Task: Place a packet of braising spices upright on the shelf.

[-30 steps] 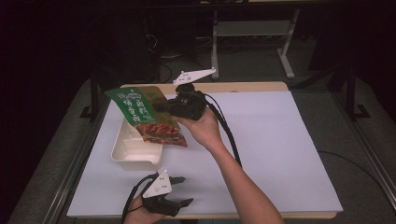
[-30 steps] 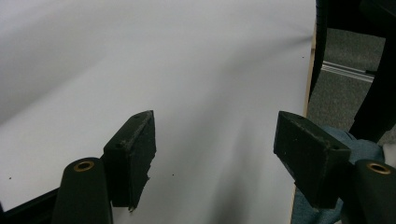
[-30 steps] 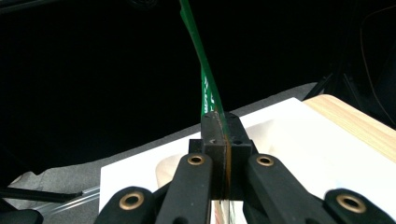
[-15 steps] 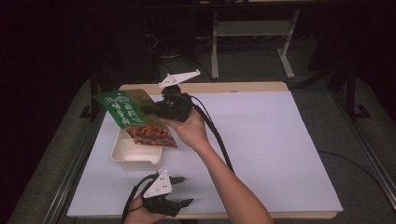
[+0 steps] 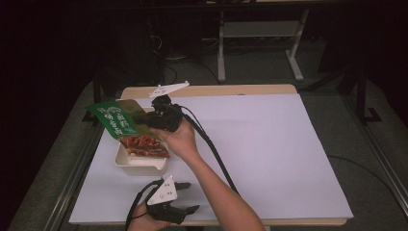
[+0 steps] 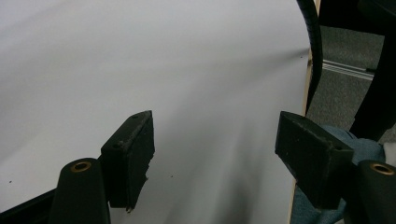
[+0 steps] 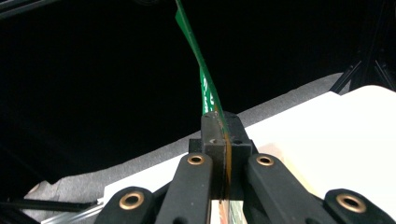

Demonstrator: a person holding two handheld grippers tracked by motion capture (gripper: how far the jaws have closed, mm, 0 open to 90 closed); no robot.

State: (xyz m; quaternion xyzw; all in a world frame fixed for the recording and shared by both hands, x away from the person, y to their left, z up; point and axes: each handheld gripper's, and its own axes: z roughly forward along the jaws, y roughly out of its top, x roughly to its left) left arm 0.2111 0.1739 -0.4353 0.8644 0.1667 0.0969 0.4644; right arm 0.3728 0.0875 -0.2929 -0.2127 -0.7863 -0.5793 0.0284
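A flat food packet [image 5: 127,127], green at the top and red-brown at the bottom, hangs tilted over a cream tray [image 5: 139,162] at the table's left. My right gripper [image 5: 155,119] is shut on the packet's edge. In the right gripper view the jaws are clamped together on the thin green packet [image 7: 201,74], seen edge-on, with my right gripper [image 7: 224,135] pointing past the table's left edge. My left gripper [image 5: 185,197] lies near the front edge, open. In the left gripper view my left gripper [image 6: 215,154] holds nothing over the white sheet.
A white sheet [image 5: 269,154] covers the wooden table [image 5: 231,90]. The right gripper's black cable [image 5: 211,149] trails along the forearm toward the front. A dark floor and a white metal stand [image 5: 260,33] lie beyond the far edge.
The right gripper has carried the packet leftward and a little toward the front, so it now hangs over the tray's left part. The left gripper has stayed in place.
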